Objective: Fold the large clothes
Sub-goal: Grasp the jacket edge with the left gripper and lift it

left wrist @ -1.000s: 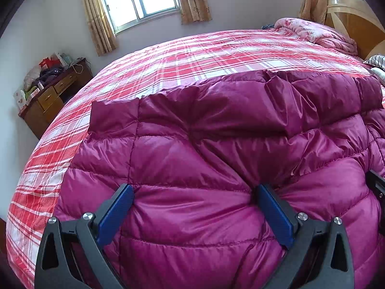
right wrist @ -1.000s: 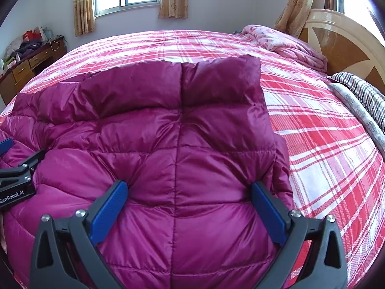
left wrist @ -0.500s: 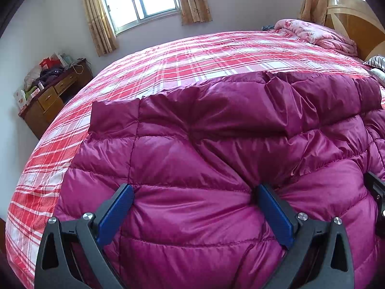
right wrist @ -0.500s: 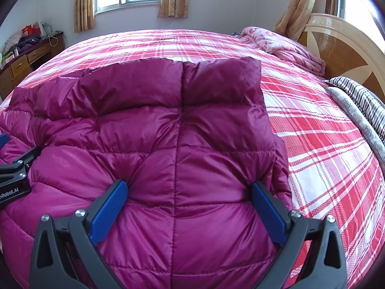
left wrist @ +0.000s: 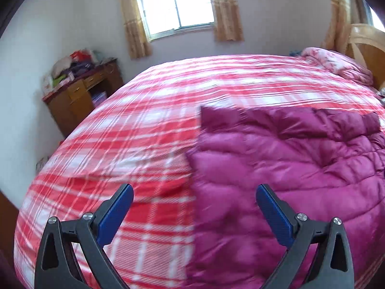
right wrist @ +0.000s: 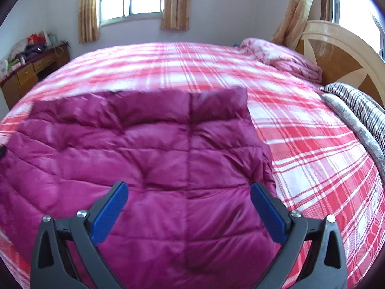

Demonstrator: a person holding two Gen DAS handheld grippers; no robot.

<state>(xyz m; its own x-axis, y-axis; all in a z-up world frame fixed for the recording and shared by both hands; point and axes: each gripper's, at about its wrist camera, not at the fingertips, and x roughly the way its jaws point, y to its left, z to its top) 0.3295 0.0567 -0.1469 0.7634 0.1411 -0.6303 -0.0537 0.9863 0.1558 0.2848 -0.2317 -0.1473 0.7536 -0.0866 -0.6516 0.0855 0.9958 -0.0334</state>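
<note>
Both grippers wide open, holding nothing. Left gripper (left wrist: 192, 202) above bed, straddling jacket's left edge: one finger over bedspread, other over jacket. Right gripper (right wrist: 189, 195) above jacket's right half, w/ both fingers over fabric. Magenta puffer jacket (right wrist: 144, 154) lies flat on red plaid bedspread (left wrist: 144, 125), near front edge. Pink blanket (right wrist: 284, 57) bunched by headboard (right wrist: 336, 55); cluttered desk (left wrist: 79, 91) by wall.

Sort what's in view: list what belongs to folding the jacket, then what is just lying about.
Belongs to the job:
- magenta down jacket, spread on the bed
- left gripper, open
- right gripper, open
- plaid bedspread, the work surface

Just lying about:
- pink quilt by the headboard
- striped bedding
- wooden desk with clutter on top
</note>
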